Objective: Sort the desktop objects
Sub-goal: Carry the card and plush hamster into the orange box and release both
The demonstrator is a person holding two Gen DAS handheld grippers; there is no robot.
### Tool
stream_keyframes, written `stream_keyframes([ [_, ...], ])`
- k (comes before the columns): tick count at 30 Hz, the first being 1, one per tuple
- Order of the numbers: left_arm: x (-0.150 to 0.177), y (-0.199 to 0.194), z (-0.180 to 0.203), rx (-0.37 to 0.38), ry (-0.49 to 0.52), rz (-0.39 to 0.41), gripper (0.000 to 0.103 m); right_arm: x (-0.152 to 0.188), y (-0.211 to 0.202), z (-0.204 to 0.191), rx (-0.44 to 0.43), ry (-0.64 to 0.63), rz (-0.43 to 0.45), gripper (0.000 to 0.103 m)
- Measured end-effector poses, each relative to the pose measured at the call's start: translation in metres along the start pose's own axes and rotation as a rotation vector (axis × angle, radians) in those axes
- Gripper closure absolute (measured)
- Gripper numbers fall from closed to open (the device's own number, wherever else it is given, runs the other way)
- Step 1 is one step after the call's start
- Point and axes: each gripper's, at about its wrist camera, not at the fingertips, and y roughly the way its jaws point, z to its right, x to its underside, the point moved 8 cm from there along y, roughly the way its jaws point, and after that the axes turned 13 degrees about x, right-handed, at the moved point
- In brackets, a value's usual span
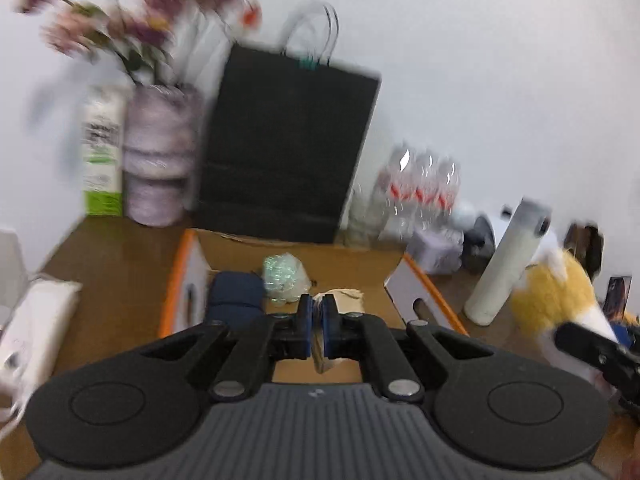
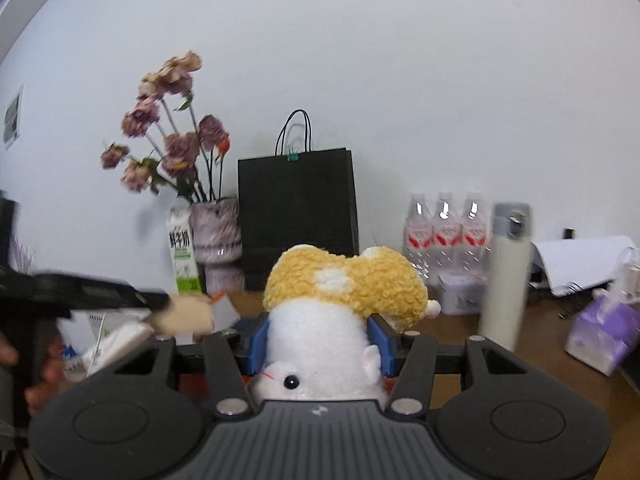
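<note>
My left gripper [image 1: 318,305] is shut on a thin beige piece [image 1: 322,354], held above an open cardboard box [image 1: 416,280] with orange edges. The right wrist view shows that beige piece [image 2: 188,314] as a small flat block at the tip of the left gripper [image 2: 160,304]. Inside the box lie a navy item [image 1: 236,294] and a crumpled clear plastic bag [image 1: 284,276]. My right gripper [image 2: 318,330] is shut on a white and yellow plush hamster [image 2: 344,280], blue pads pressing its sides. That plush toy [image 1: 552,292] also shows at the right in the left wrist view.
Along the wall stand a milk carton [image 2: 183,250], a vase of dried flowers [image 2: 216,236], a black paper bag [image 2: 298,216] and packed water bottles [image 2: 444,232]. A white flask [image 2: 506,280] stands right of the plush. Purple tissue pack [image 2: 600,332] far right; white tissue pack [image 1: 40,320] left.
</note>
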Motion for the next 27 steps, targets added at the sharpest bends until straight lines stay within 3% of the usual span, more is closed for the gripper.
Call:
stream_keyframes([
  [4,-0.008,0.093,-0.036,-0.032,-0.013,-0.209,0.097,-0.019,0.104,-0.024,-0.015,-0.034,-0.139,0.052],
  [6,0.000,0.130,-0.053,-0.014,-0.051,-0.300,0.097,-0.016,0.159,-0.033,-0.006,-0.033,-0.264,0.053],
  [12,0.007,0.185,-0.078,-0.075,-0.030,-0.399,0.094,0.027,0.273,-0.046,0.067,-0.097,-0.528,0.053],
  [13,0.008,0.189,-0.079,-0.083,-0.014,-0.410,0.091,0.034,0.281,-0.044,0.078,-0.091,-0.551,0.052],
  [14,0.008,0.191,-0.080,-0.086,-0.005,-0.420,0.076,0.040,0.289,-0.043,0.088,-0.094,-0.575,0.052],
  [16,0.002,0.189,-0.081,-0.098,0.005,-0.405,0.070,0.047,0.300,-0.042,0.087,-0.078,-0.624,0.050],
  [18,-0.004,0.180,-0.081,-0.083,0.010,-0.385,0.054,0.047,0.303,-0.039,0.080,-0.050,-0.645,0.047],
  [22,-0.022,0.155,-0.073,-0.088,0.010,-0.352,0.050,0.025,0.284,-0.027,0.076,-0.018,-0.584,0.041],
  [27,-0.034,0.114,-0.057,-0.133,0.002,-0.271,0.034,-0.012,0.238,-0.013,0.084,-0.033,-0.478,0.027],
])
